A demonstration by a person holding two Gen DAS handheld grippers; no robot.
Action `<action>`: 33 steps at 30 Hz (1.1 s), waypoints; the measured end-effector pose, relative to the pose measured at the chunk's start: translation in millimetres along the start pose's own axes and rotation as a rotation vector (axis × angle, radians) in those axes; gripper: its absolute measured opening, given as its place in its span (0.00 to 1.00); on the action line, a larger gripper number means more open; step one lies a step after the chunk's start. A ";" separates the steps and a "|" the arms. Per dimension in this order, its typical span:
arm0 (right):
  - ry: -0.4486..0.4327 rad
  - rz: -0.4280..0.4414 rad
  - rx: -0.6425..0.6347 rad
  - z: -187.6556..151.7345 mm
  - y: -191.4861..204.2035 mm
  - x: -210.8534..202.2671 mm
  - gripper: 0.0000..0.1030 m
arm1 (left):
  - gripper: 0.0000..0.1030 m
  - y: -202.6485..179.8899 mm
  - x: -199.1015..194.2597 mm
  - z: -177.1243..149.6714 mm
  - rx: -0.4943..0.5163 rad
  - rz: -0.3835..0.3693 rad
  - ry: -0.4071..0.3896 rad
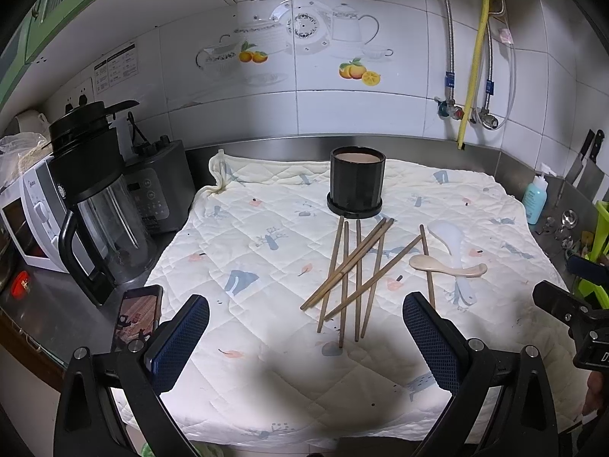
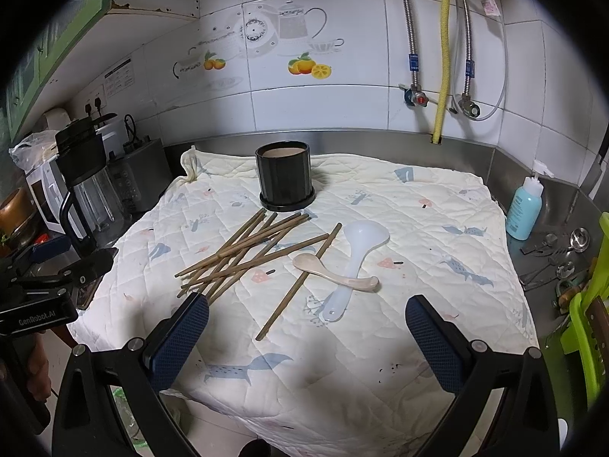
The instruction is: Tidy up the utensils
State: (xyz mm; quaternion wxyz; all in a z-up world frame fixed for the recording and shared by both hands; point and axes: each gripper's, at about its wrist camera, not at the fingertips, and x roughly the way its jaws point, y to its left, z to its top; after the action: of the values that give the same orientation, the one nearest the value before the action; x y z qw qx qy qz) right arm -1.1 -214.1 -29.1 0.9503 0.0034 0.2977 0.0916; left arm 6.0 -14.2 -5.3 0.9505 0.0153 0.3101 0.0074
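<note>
Several brown chopsticks (image 1: 352, 272) (image 2: 243, 253) lie crossed on a white quilted cloth (image 1: 243, 236) (image 2: 418, 228). A single chopstick (image 2: 298, 283) lies apart under a beige spoon (image 1: 445, 266) (image 2: 335, 272), which rests across a white rice paddle (image 1: 455, 251) (image 2: 356, 262). Behind them stands a black holder cup (image 1: 357, 184) (image 2: 285, 177), upright and empty of utensils. My left gripper (image 1: 304, 327) is open, hovering near the front of the chopstick pile. My right gripper (image 2: 306, 327) is open as well, in front of the single chopstick and paddle. Neither holds anything.
A blender jug (image 1: 102, 205) (image 2: 85, 190), an appliance base (image 1: 156, 186) and a microwave (image 1: 26, 217) stand at left, with a phone (image 1: 137, 312) near the cloth's edge. At right are a blue soap bottle (image 1: 534, 198) (image 2: 525, 207), metal spoons (image 2: 559, 251) and a green rack (image 2: 588, 327).
</note>
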 end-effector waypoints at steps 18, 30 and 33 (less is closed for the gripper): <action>0.024 0.021 -0.023 0.7 -10.0 1.0 1.00 | 1.00 -11.2 1.8 5.0 0.014 0.004 -0.003; 0.067 0.062 -0.044 5.5 -10.8 10.4 0.90 | 1.00 -10.1 2.4 20.4 0.062 -0.031 -0.006; 0.080 0.068 -0.058 8.2 -8.8 15.7 0.87 | 1.00 -5.3 9.6 24.5 0.060 -0.043 -0.008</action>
State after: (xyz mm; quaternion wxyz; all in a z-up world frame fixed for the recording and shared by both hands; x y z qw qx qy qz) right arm 17.7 -219.6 -31.8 0.9336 -0.0176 0.3324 0.1325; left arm 28.1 -19.9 8.7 0.9507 0.0373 0.3069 -0.0226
